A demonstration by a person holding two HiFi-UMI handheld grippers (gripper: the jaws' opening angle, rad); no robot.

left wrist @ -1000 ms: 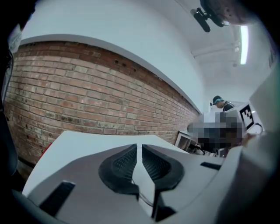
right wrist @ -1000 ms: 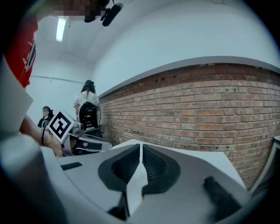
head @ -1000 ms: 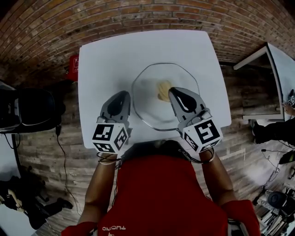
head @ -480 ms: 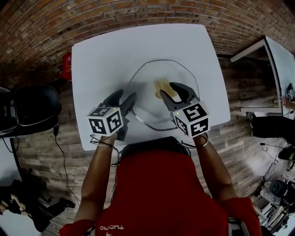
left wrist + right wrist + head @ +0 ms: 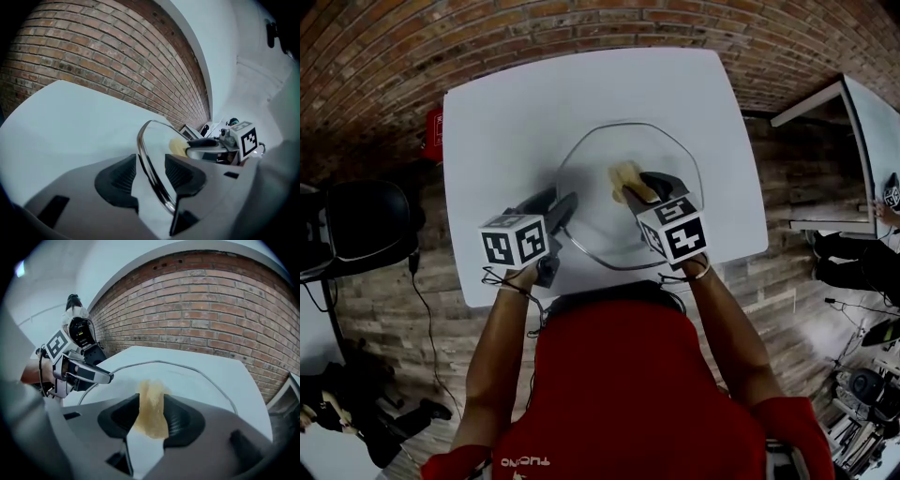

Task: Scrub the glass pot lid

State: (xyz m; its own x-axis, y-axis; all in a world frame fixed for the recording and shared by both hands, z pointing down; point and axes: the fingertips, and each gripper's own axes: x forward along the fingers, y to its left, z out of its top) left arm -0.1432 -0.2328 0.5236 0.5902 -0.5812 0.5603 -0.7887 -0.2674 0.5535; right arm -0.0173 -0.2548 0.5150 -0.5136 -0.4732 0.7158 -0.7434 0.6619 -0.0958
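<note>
Nearest: L gripper jaws just opened, then eased in a bit. They're wide now, w/ the steel rim of the clear, roughly octagonal glass pot lid between the pads, not pinched. R gripper jaws also just opened; wide, straddling the small yellow sponge on the lid, no squeeze yet. Lid lies mid-way on the white square table. Imo grips are being set up, scrubbing not begun. Vs 1 s ago: both grippers were shut & higher, short of rim & sponge

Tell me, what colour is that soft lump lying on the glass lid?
Pale yellowish tan. The sponge shows best in the right gripper view.
</note>
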